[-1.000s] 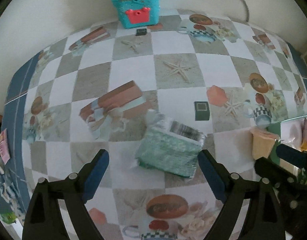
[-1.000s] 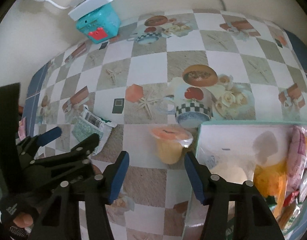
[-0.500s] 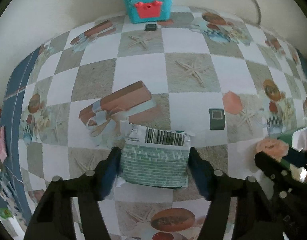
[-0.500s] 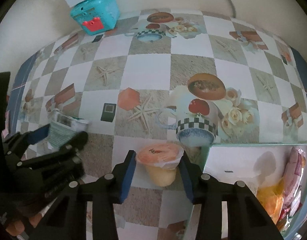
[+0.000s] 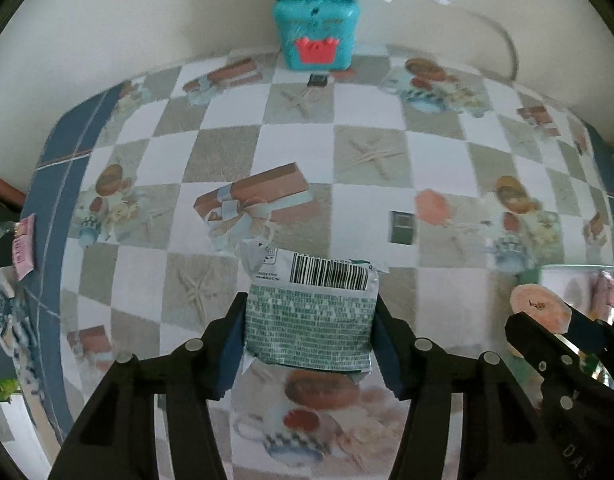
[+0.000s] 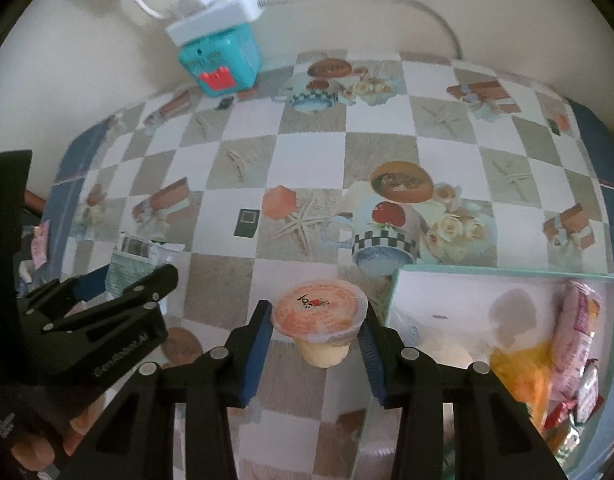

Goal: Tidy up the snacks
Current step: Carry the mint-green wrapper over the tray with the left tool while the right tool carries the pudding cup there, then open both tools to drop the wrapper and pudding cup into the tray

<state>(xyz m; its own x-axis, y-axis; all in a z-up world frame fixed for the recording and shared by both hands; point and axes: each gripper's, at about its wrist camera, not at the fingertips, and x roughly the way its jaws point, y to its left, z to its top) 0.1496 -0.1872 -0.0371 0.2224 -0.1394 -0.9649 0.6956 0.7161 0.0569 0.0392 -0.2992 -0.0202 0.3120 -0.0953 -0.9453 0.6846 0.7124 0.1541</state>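
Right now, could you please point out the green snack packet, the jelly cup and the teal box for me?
green snack packet (image 5: 310, 326), left wrist view, middle of its green face.
jelly cup (image 6: 319, 309), right wrist view, its orange foil lid.
teal box (image 5: 315, 32), left wrist view, its front face.

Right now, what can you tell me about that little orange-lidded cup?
The jelly cup is a small clear plastic cup of pale orange filling, tapering toward its base, sealed with a round orange foil lid that bears small print. It sits roughly upright, pinched at its rim between the blue pads of the right tool, above the checkered tablecloth and just left of the white snack box.
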